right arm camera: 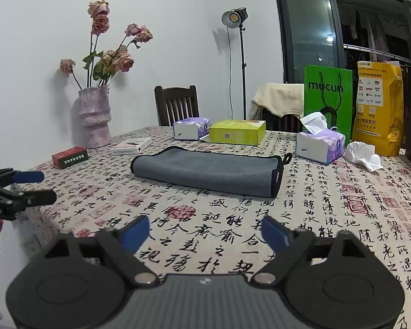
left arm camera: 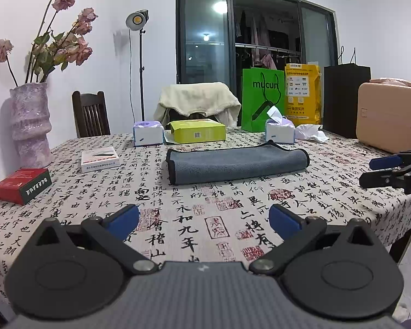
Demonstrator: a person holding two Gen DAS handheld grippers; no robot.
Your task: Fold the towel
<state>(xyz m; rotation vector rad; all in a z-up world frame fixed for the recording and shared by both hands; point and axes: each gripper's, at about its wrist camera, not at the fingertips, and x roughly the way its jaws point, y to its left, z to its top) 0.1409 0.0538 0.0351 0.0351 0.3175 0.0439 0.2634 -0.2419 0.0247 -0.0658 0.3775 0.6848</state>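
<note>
A grey towel (left arm camera: 237,166) with black trim lies folded into a long flat strip on the calligraphy tablecloth, mid-table; it also shows in the right wrist view (right arm camera: 208,171). My left gripper (left arm camera: 204,220) is open and empty, held back from the towel over the near part of the table. My right gripper (right arm camera: 205,233) is open and empty, also short of the towel. Each gripper appears at the edge of the other's view: the right one (left arm camera: 375,171) and the left one (right arm camera: 38,186), both apart from the towel.
Behind the towel stand two tissue boxes (left arm camera: 148,133) (left arm camera: 279,131), a yellow-green box (left arm camera: 197,133), green (left arm camera: 263,98) and yellow (left arm camera: 302,93) bags and a pink case (left arm camera: 389,115). A vase of dried roses (left arm camera: 31,123), a white box (left arm camera: 100,159) and a red box (left arm camera: 22,185) are at left.
</note>
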